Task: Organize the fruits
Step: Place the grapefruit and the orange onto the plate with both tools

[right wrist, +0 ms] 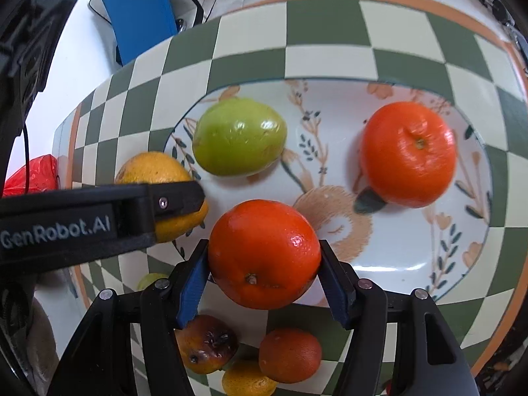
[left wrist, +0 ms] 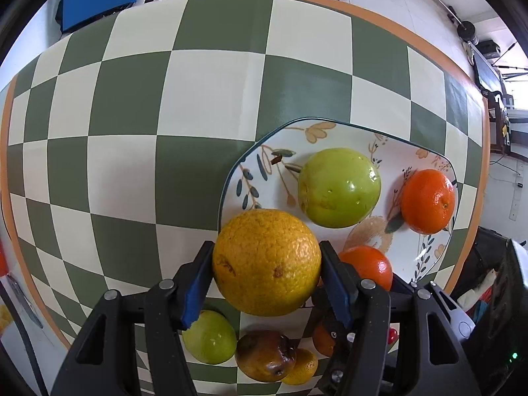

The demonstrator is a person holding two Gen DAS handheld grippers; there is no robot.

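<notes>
Currently both grippers loaded, both pointing steeply down over the checkered tablecloth (left wrist: 198, 92).

Left gripper (left wrist: 266, 264): jaws about half spread, blue pads clamped on either side of a large yellow orange (left wrist: 266, 262). Fruit held at the near-left edge of the flowered plate (left wrist: 330, 132), overlapping its rim in view. Also visible from the right wrist camera, left finger across the same fruit (right wrist: 158, 171).

Right gripper (right wrist: 264, 257): similar half spread, pads pressed on a red-orange tangerine (right wrist: 264, 254), held over the plate's near edge (right wrist: 396, 274).

On the plate: green apple (right wrist: 239, 137) at left, second tangerine (right wrist: 409, 153) at right, well apart.

Loose on the cloth below the grippers, near side: small green fruit (left wrist: 209, 336), bruised brownish fruit (left wrist: 265, 356), small yellow citrus (left wrist: 302, 368) touching it, darker orange tangerine (right wrist: 290, 354).

Off the table: blue panel (right wrist: 138, 13) far left, red bag (right wrist: 33, 175) at left edge.
</notes>
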